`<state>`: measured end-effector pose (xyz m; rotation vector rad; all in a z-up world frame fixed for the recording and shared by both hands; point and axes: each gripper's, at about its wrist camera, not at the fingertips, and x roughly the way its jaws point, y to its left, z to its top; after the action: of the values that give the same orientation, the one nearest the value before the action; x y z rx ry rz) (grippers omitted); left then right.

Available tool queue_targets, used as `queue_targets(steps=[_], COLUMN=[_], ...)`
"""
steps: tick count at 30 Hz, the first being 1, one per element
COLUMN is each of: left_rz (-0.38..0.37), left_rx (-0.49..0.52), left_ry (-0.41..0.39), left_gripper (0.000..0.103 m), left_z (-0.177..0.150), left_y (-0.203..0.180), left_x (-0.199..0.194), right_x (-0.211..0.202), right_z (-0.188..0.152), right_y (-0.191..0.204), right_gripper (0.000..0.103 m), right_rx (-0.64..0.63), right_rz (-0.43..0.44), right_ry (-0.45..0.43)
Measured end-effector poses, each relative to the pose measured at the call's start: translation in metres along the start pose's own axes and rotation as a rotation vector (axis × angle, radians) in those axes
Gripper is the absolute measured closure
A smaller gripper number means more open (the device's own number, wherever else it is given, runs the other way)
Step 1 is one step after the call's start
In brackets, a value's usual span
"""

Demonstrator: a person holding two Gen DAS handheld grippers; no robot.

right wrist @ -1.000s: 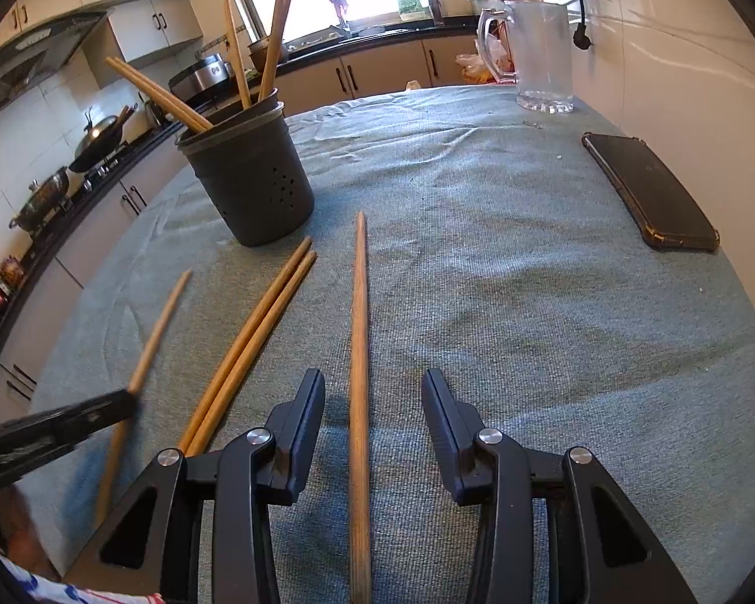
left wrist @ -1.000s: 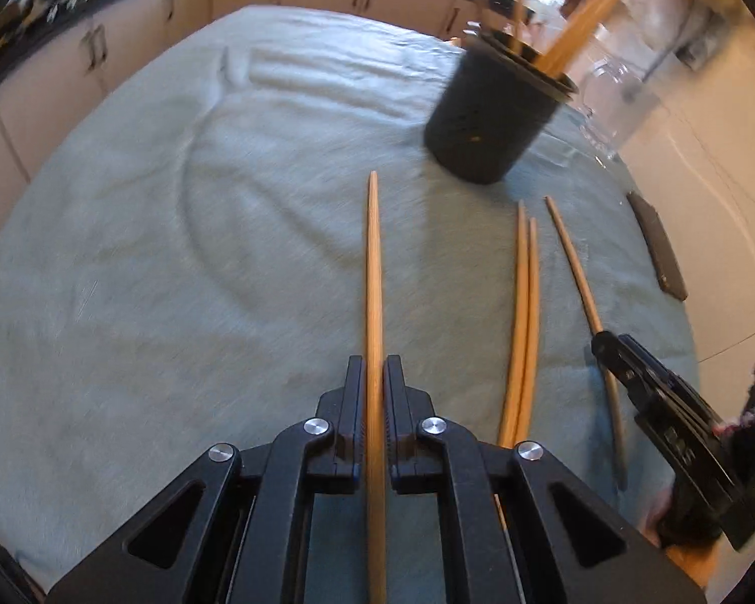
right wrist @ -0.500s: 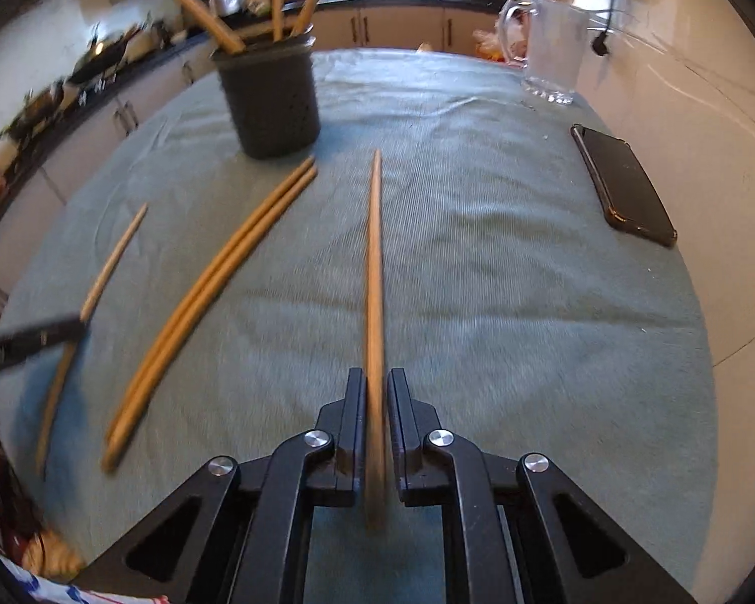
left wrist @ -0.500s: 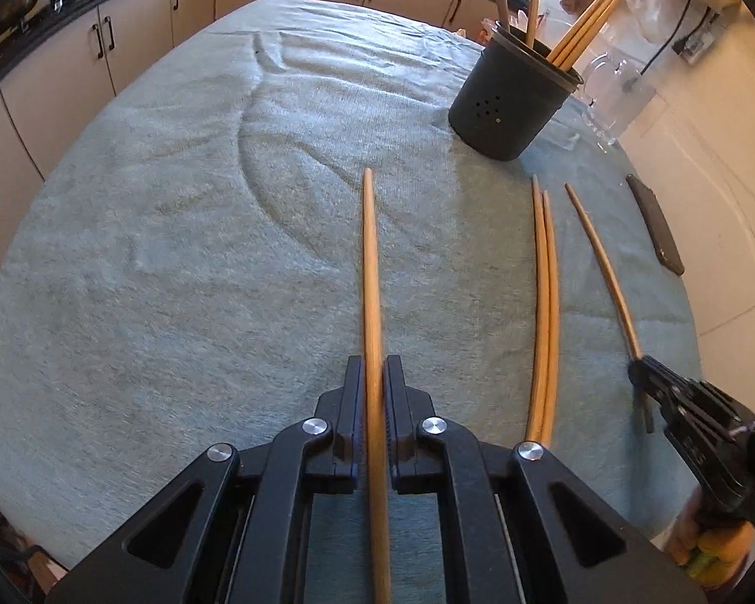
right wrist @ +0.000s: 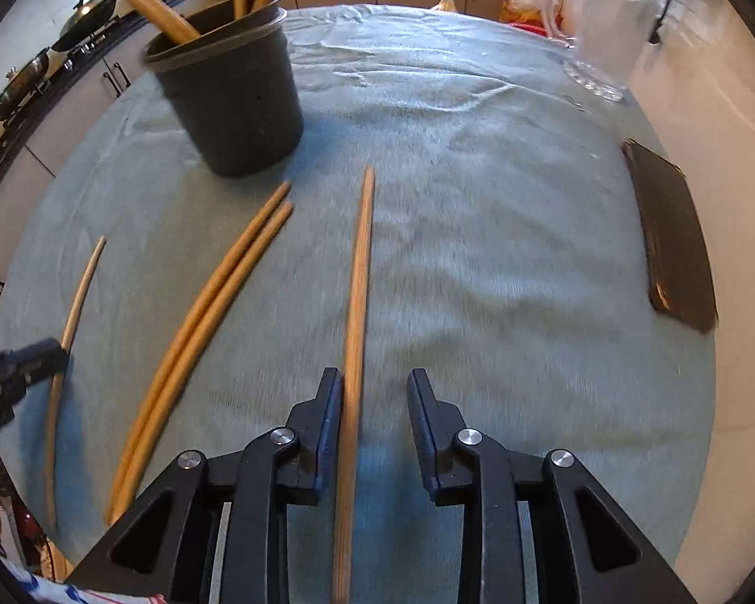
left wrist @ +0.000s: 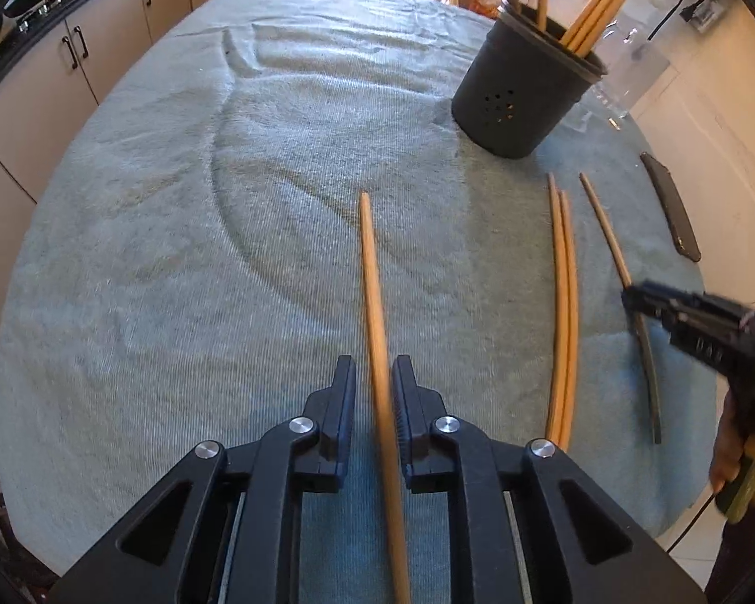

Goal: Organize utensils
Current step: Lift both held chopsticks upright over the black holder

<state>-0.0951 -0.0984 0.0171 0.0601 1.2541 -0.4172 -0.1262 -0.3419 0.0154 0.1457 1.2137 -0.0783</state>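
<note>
Both grippers, the left gripper (left wrist: 372, 377) and right gripper (right wrist: 370, 392), are opening around loose chopsticks (left wrist: 372, 292) lying near the black cup (left wrist: 521, 85). Squeeze tighter before lifting.

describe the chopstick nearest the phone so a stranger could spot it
Start at the dark perforated utensil holder on the green cloth. Toward the flat black phone lies a single wooden chopstick. Unlike the touching pair of chopsticks, it lies alone.
</note>
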Motion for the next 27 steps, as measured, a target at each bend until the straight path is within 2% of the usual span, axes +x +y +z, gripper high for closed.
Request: queue_targets(steps=[3,6,12,13,14,20,27], left_rz=[0.000,0.000,0.026,0.025,0.018,-0.035,-0.085], left_rx=[0.003,0.005,0.084,0.096,0.100,0.078,0.090], left_ry=[0.019,0.036,0.047,0.040,0.032,-0.129,-0.334], left_gripper=[0.089,0.089,0.089,0.096,0.097,0.097,0.097], left_z=[0.012,0.024,0.038,0.038,0.039,0.022,-0.003], left_y=[0.000,0.000,-0.016,-0.019,-0.021,-0.025,-0.038], left_x=[0.004,0.008,0.016,0.016,0.015,-0.021,-0.086], right_x=[0.008,0.013,0.013,0.013,0.013,-0.013,-0.082], right_z=[0.023,0.038,0.045,0.044,0.043,0.026,-0.011], right_y=[-0.001,-0.002,0.008,0.010,0.012,0.011,0.013], right_gripper=[0.076,0.083,0.093,0.094,0.095,0.096,0.096], right_rx=[-0.012,-0.017,-0.078,-0.085,-0.087,-0.047,-0.003], right_rz=[-0.001,-0.002,-0.025,-0.029,-0.031,0.025,0.062], right_ry=[0.048,0.086,0.096,0.087,0.070,-0.060,-0.311])
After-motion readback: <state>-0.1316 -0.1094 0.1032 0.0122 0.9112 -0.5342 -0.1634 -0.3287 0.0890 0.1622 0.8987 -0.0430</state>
